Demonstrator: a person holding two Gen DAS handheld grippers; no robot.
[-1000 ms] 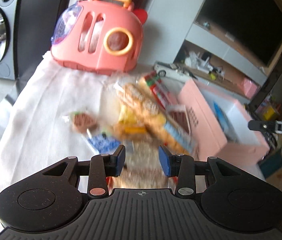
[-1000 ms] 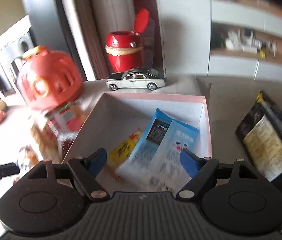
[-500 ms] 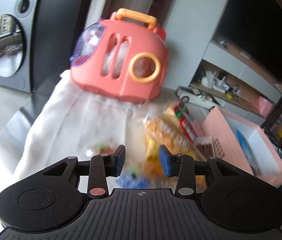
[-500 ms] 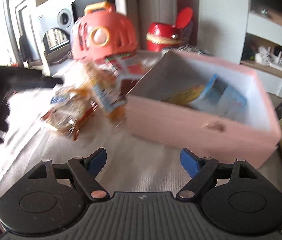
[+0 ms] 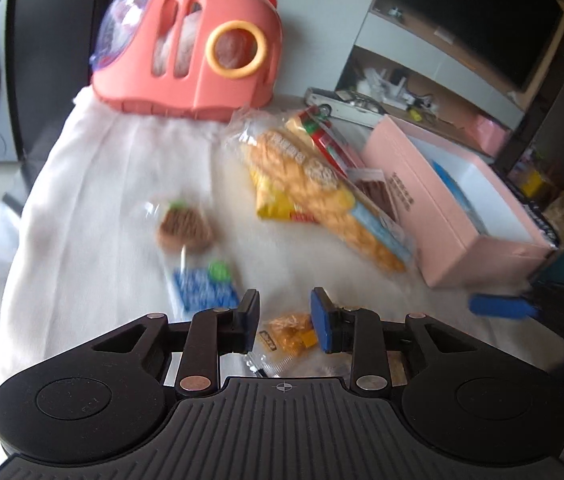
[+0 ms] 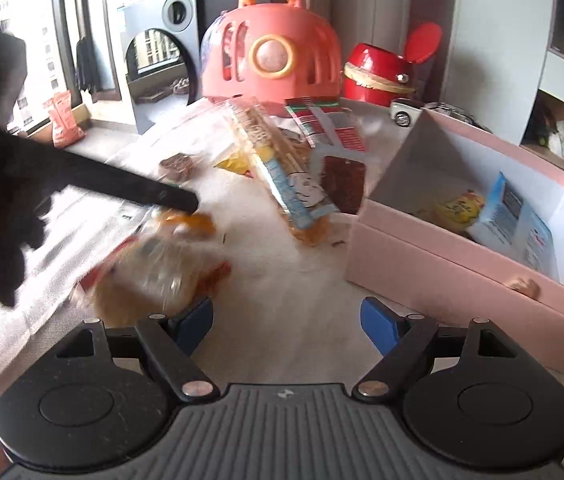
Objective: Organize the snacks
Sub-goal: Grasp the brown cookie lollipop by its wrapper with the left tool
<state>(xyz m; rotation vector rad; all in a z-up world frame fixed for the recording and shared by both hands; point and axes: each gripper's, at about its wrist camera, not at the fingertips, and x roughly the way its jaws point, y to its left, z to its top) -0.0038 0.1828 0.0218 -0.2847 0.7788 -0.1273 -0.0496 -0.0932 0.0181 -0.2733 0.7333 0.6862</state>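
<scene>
Snack packets lie on a white cloth [image 5: 94, 184]: a long biscuit pack [image 5: 322, 188], a lollipop [image 5: 184, 230], a blue packet [image 5: 206, 292] and a small orange snack bag [image 5: 288, 330]. My left gripper [image 5: 285, 318] is open, its jaws on either side of the orange bag, not closed on it. My right gripper [image 6: 287, 322] is open and empty over the cloth, beside the same clear orange bag [image 6: 154, 268]. The pink box [image 6: 478, 240] holds a blue packet [image 6: 514, 220] and a yellow one [image 6: 458, 210].
A pink toy carrier [image 5: 190, 40] stands at the cloth's far end. A red pot [image 6: 378, 74] and a toy car [image 6: 404, 114] stand behind the box [image 5: 454, 208]. The left gripper's arm [image 6: 122, 186] crosses the right wrist view.
My left gripper has come down to the small orange bag. My right gripper has swung out of the pink box and leftwards over the cloth. Both jaws stayed open.
</scene>
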